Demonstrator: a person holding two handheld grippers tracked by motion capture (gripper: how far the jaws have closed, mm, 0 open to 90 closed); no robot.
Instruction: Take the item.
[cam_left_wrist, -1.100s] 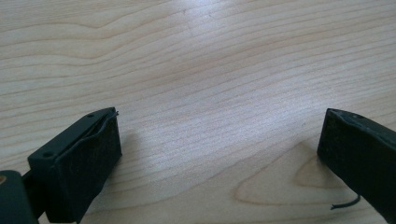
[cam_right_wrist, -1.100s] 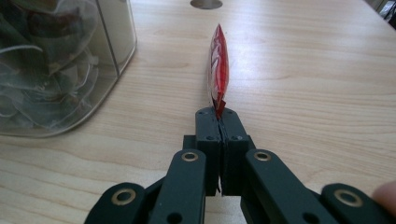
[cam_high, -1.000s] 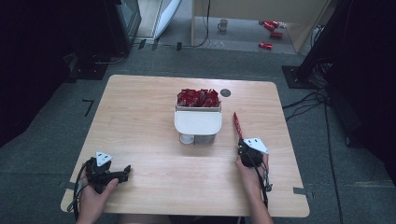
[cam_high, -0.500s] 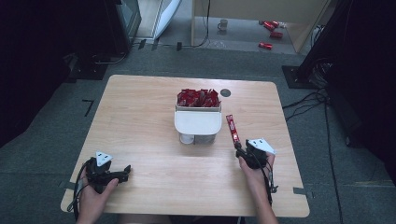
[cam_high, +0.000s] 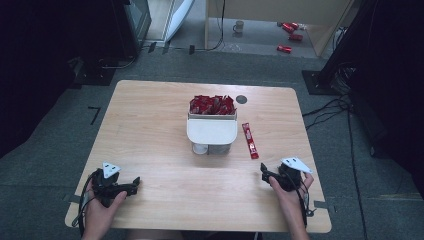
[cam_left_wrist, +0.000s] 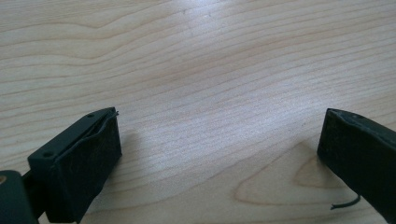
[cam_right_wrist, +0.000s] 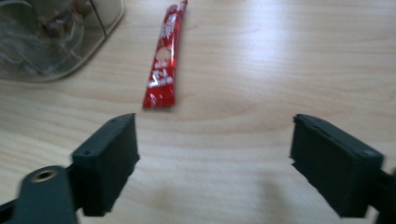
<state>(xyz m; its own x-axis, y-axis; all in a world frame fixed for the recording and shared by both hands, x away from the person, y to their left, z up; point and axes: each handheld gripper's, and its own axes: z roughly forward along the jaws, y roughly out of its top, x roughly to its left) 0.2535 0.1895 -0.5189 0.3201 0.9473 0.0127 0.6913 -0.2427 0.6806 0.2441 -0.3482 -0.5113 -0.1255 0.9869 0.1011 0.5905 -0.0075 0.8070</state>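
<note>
Sachet (cam_right_wrist: 166, 60), slim, glossy red, lies flat beyond the spread, empty right tool (cam_right_wrist: 215, 161).

Wooden table (cam_high: 150, 130); white container (cam_high: 212, 131); red sachet (cam_high: 250, 140)

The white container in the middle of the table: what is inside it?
The white container is packed at its open top with red packets, like the single red packet lying beside it on the table. Anything deeper is covered.
</note>
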